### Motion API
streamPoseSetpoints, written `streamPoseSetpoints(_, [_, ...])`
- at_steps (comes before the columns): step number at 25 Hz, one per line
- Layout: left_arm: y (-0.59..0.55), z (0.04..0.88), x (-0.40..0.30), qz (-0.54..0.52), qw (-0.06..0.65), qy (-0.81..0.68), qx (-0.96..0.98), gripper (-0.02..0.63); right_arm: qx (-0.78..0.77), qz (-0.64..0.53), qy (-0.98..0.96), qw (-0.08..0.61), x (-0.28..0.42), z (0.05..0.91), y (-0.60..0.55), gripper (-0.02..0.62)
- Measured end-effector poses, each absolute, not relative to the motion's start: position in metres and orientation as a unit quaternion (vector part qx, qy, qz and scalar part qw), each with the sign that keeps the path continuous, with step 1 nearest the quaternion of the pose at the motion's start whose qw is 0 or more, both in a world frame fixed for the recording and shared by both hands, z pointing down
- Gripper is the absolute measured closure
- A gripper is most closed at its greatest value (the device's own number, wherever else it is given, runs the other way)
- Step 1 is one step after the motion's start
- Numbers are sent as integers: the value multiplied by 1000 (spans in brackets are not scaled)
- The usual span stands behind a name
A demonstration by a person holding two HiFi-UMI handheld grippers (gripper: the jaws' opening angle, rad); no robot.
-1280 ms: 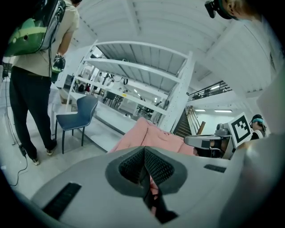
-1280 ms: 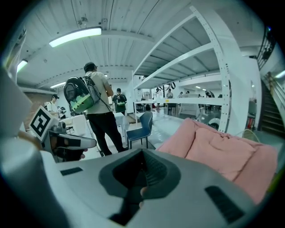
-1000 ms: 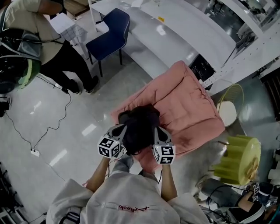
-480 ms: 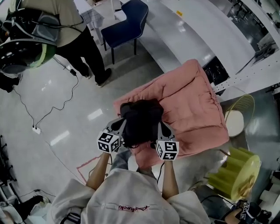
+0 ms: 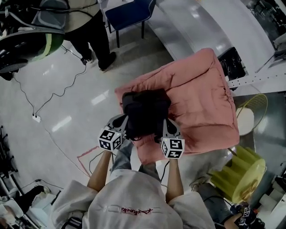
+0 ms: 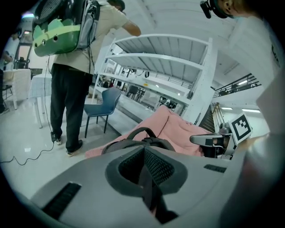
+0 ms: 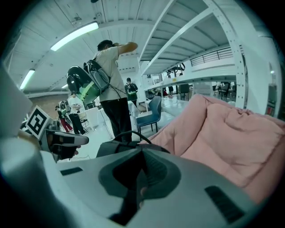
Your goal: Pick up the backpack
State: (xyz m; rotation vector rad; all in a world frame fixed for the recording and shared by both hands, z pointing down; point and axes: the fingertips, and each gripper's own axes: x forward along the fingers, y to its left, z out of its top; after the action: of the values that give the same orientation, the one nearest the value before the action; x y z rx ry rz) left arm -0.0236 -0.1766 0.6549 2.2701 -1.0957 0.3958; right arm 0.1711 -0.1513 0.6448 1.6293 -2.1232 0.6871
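Observation:
A black backpack (image 5: 145, 112) rests against the near end of a pink cushioned seat (image 5: 201, 98). My left gripper (image 5: 120, 124) is at its left side and my right gripper (image 5: 167, 127) at its right. In the left gripper view the jaws (image 6: 144, 153) are shut, with a dark backpack strap pinched between them and trailing down; the backpack's top handle (image 6: 143, 131) shows just beyond. The right gripper (image 7: 141, 156) is likewise shut on a dark strap, with the backpack (image 7: 111, 147) and the pink seat (image 7: 222, 133) ahead.
A person carrying a green pack (image 5: 27, 40) stands at the upper left beside a blue chair (image 5: 129, 11). A long white table (image 5: 201, 27) runs behind the seat. A yellow stool (image 5: 239, 172) and a wire basket (image 5: 252, 112) are at the right. A cable (image 5: 49, 96) crosses the floor.
Both grippers have come down together with the backpack toward the pink seat. Their jaws have stayed shut on the straps.

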Motion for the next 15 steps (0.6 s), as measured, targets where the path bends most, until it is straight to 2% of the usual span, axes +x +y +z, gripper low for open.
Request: streamPoseSetpoints(15, [-161, 724, -21, 170, 304, -420, 838, 594, 549, 273, -760, 218, 173, 720, -140, 575])
